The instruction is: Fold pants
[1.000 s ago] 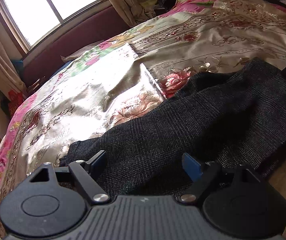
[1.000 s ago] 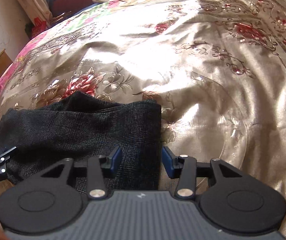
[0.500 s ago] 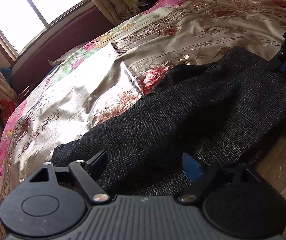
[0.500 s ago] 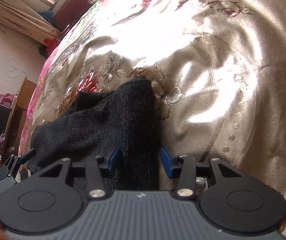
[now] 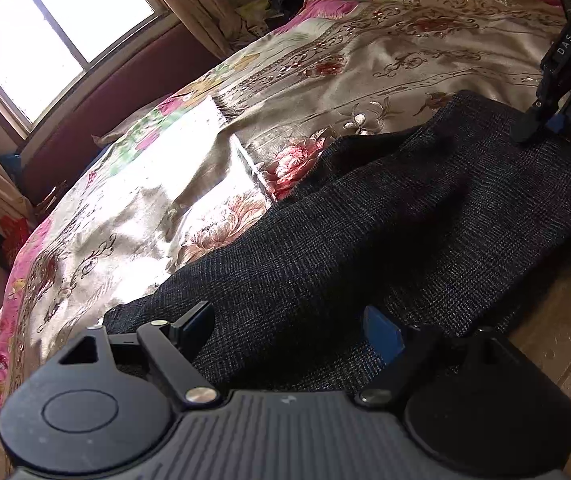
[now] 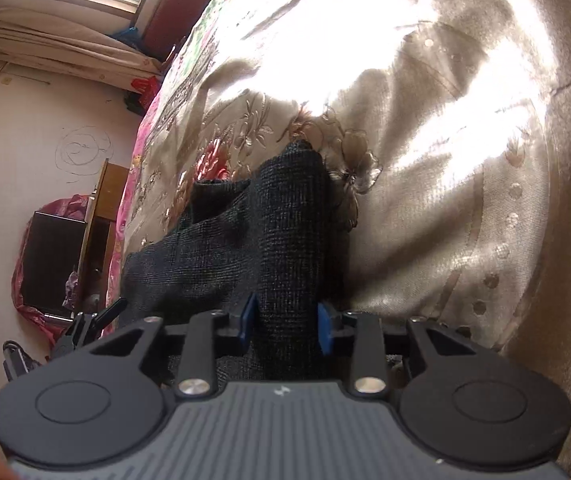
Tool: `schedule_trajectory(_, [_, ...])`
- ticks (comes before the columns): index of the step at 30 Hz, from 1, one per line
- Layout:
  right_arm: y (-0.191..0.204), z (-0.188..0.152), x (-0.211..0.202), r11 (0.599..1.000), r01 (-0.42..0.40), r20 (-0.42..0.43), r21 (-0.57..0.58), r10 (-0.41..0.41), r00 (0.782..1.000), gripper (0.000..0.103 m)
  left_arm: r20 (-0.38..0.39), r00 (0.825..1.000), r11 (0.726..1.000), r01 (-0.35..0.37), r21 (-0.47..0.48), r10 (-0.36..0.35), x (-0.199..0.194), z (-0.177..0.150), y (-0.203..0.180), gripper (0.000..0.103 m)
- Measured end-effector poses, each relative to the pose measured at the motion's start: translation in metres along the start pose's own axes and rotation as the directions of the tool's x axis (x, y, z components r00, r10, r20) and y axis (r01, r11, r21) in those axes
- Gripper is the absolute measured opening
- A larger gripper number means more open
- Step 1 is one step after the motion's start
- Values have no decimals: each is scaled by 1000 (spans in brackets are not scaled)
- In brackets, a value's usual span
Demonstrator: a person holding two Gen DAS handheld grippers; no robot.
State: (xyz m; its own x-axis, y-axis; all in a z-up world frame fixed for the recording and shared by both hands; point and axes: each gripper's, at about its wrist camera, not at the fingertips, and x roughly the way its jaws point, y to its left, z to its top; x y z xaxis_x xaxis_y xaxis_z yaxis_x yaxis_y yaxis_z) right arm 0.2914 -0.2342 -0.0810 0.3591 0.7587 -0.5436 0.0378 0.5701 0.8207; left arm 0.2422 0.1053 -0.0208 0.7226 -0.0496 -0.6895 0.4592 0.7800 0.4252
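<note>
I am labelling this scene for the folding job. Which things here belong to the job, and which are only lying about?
For the job:
- pants, dark, lying on the bed
- right tool, closing, pants edge between its pads
- left tool, open over the pants

Lying about:
- bedspread
- curtain
- window
- cabinet

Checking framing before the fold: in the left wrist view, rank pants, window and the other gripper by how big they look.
1. pants, largest.
2. window.
3. right gripper, smallest, though cut off by the frame edge, with the pants edge between its closing fingers.
</note>
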Motion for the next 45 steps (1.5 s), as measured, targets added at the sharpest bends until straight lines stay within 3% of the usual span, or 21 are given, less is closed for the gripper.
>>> schedule_trajectory(2, [-7,2,12,995,-81,22,56,79,997,32,3,1000,1000,-4,5,4,1,2,-2,95])
schedule_trajectory(3, [-8,2,17,994,-90,36,63,88,995,23,3,1000,1000,-7,10,7,2,3,-3,95])
schedule_trajectory(6, [-2,-3,16,993,-77,48,86,73,996,13,-1,1000,1000,3,24,-3,2,8,-11,95])
schedule_trajectory(11, [9,-10,-19,987,-102,111,126,88,990,9,0,997,994,81,80,-81,5,23,-45,95])
schedule_trajectory(15, [-5,-9,-45,990,-31,121,138,14,993,9,38,988,982,146,119,-151,3,44,-78,95])
schedule_trajectory(20, [-20,-10,-111,984,89,166,151,-114,980,9,81,952,952,286,113,-295,-5,72,-117,95])
schedule_trajectory(24, [-11,-12,-158,968,237,181,87,-249,951,10,121,938,943,311,119,-324,-14,88,-137,95])
schedule_trajectory(28, [-13,-15,-171,953,289,167,95,-302,939,10,154,927,938,345,9,-342,-10,98,-134,95])
schedule_trajectory(31, [-12,-16,-168,944,315,168,94,-327,930,10,47,938,939,344,-12,-343,16,89,-143,96])
schedule_trajectory(33, [-6,-17,-165,942,326,167,81,-335,927,11,48,936,933,351,-81,-348,9,93,-134,96])
schedule_trajectory(35, [1,-19,-162,931,362,168,47,-365,916,11,113,934,924,354,-146,-340,-4,101,-122,96])
schedule_trajectory(38, [2,-19,-162,926,372,172,59,-377,910,11,157,944,936,314,-158,-290,-6,111,-122,96])
schedule_trajectory(41, [6,-18,-162,924,374,180,75,-382,907,11,51,971,964,238,-117,-234,28,106,-131,98])
schedule_trajectory(45, [26,-17,-157,924,381,178,37,-381,907,11,41,972,953,234,-194,-230,27,93,-113,101])
